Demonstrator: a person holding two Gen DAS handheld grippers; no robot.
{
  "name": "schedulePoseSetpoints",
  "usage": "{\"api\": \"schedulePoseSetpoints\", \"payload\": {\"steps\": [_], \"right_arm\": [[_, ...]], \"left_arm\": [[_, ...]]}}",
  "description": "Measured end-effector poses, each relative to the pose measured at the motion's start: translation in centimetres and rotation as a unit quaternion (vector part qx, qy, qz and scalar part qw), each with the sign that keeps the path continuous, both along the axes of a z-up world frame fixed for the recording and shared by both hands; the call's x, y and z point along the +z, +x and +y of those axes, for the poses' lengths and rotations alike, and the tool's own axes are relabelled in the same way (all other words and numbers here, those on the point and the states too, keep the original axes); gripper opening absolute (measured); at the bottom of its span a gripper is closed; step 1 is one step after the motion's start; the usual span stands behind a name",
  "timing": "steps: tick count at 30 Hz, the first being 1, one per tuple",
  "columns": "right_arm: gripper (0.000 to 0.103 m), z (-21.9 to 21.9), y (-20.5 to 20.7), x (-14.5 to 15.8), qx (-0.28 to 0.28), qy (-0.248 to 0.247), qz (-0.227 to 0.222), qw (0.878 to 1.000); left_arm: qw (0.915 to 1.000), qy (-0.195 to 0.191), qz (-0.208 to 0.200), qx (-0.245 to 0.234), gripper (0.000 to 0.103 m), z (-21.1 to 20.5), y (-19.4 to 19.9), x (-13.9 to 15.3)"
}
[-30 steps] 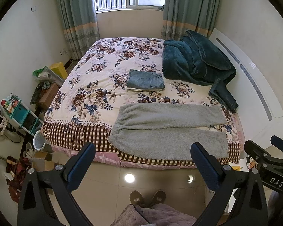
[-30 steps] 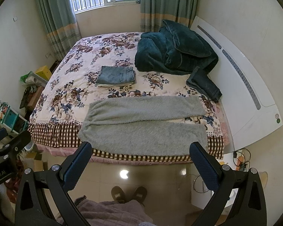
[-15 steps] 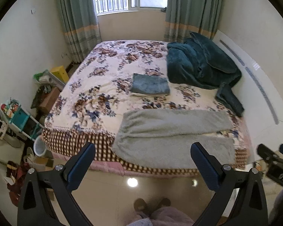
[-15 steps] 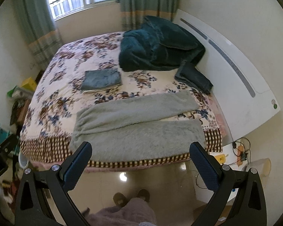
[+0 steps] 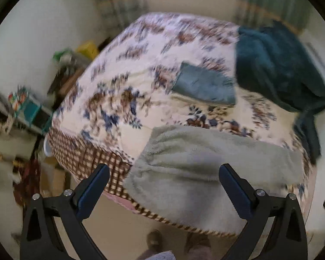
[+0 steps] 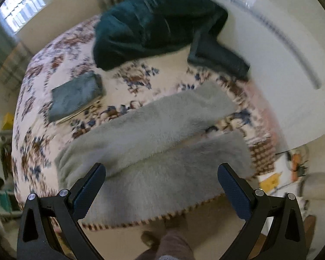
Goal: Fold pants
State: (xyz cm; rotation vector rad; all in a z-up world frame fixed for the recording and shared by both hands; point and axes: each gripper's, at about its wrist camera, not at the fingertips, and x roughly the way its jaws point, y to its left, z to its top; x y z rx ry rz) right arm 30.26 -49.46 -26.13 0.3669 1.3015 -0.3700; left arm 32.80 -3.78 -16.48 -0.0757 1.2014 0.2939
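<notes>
Grey fleece pants lie flat across the near edge of the flowered bed, waist to the left, two legs running right. They also show in the right wrist view. My left gripper is open and empty, above the waist end. My right gripper is open and empty, above the near leg. Both hang clear of the cloth.
A folded blue garment lies mid-bed. A dark teal blanket is heaped by the white headboard. Clutter and boxes stand on the floor to the left. My feet are on the tiled floor.
Both grippers have moved forward and down toward the bed; the pants now fill more of each view. Both stay open. The frames are motion-blurred.
</notes>
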Motion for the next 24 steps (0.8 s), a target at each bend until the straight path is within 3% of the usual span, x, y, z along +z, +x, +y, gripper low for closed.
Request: {"api": "schedulePoseSetpoints", "payload": {"steps": [5,8,12,15,19,22,24], "right_arm": [[0.103,-7.2,11.1,-13.0,-0.047,0.028,0.054,0.997],[0.103,-10.4,16.7,-20.6,-0.076,0.037,0.082,0.993],[0.103,-14.1,21.3,-30.3,-0.119,0.050,0.126,0.984],[0.103,-15.5,23.1,-35.6,-0.139,0.058,0.156,0.976],[0.103,-16.4,24.3,-40.5,-0.171,0.092,0.191,0.962],[0.098,-16.9,25.1,-43.0,-0.188,0.106,0.210,0.954],[0.071,-16.8,25.4,-43.8,-0.187,0.104,0.217,0.953]], "left_arm": [[0.9902,-0.028,0.095,0.098,0.103,1.3,9.8,-11.5],[0.9764,-0.050,0.147,0.150,0.103,2.6,14.5,-18.8],[0.9520,-0.077,0.203,0.216,0.103,4.2,18.9,-27.8],[0.9272,-0.111,0.232,0.272,0.103,5.8,20.7,-33.5],[0.9015,-0.139,0.253,0.322,0.100,7.3,21.8,-38.8],[0.8923,-0.144,0.260,0.340,0.071,7.7,21.6,-40.7],[0.8974,-0.141,0.247,0.337,0.037,7.5,21.2,-40.4]]}}
